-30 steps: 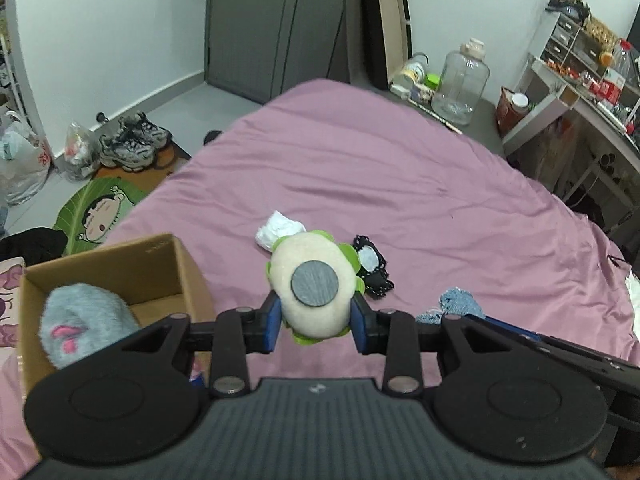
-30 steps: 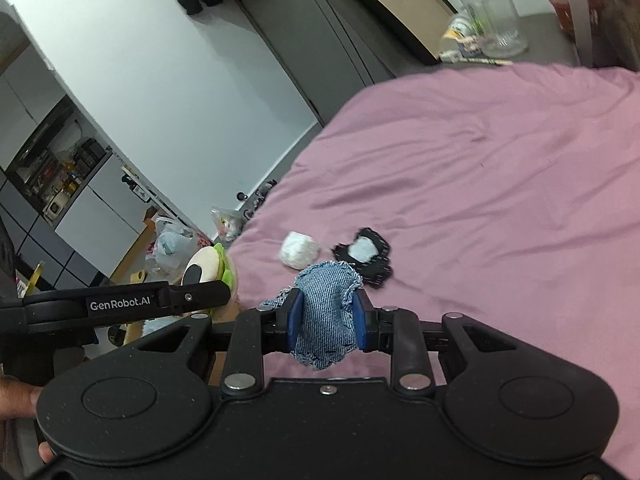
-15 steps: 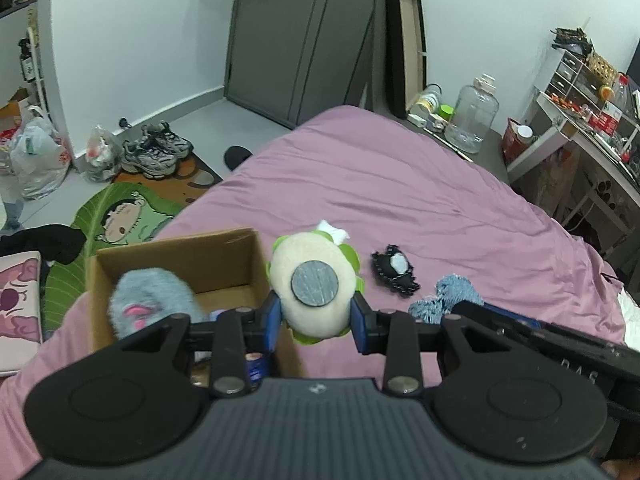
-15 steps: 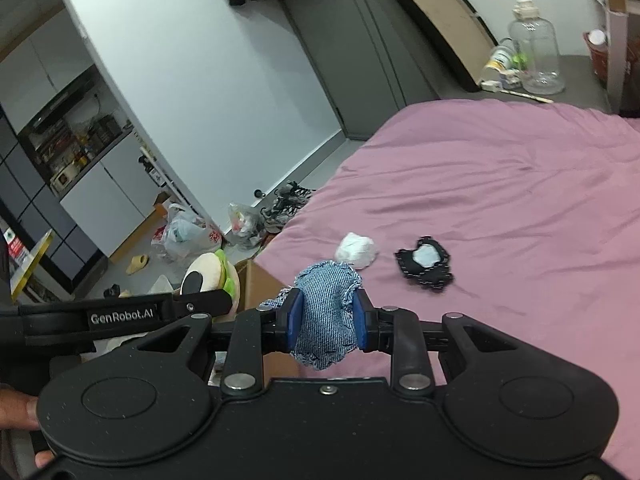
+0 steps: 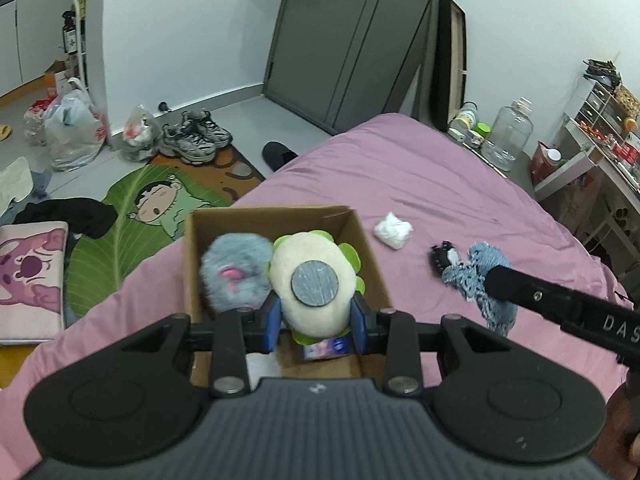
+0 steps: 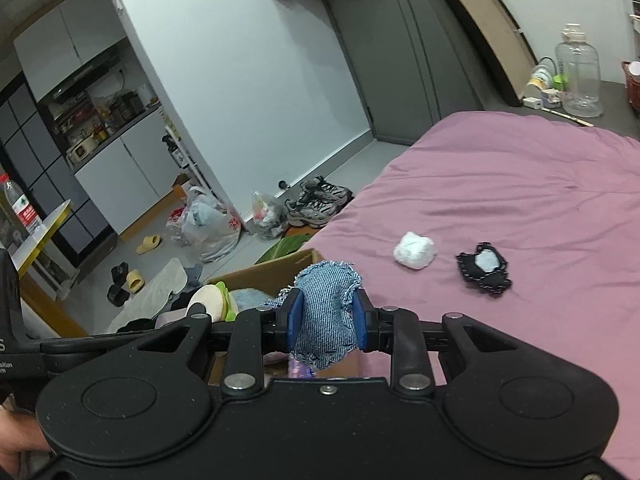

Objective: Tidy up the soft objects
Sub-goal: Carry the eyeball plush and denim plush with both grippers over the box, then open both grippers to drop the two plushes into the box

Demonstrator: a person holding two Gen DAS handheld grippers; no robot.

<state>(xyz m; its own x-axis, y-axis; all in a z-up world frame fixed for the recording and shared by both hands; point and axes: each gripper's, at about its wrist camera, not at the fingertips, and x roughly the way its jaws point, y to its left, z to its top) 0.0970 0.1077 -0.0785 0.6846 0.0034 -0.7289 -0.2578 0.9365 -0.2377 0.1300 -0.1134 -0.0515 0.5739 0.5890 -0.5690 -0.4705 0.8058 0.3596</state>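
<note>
My left gripper is shut on a cream and green plush toy with a grey round patch, held over the open cardboard box on the pink bed. A fluffy grey-blue toy lies in the box. My right gripper is shut on a blue denim soft piece, beside the box's right edge; it shows in the left wrist view. A white soft ball and a black soft piece lie on the bed.
The pink bed stretches far and right. On the floor to the left are a green mat, shoes and plastic bags. A clear jug and shelves stand at the far right.
Both grippers have moved left and back toward the box. The plush toy is now over the box opening; the denim piece is now at the box's right edge. Both grips unchanged.
</note>
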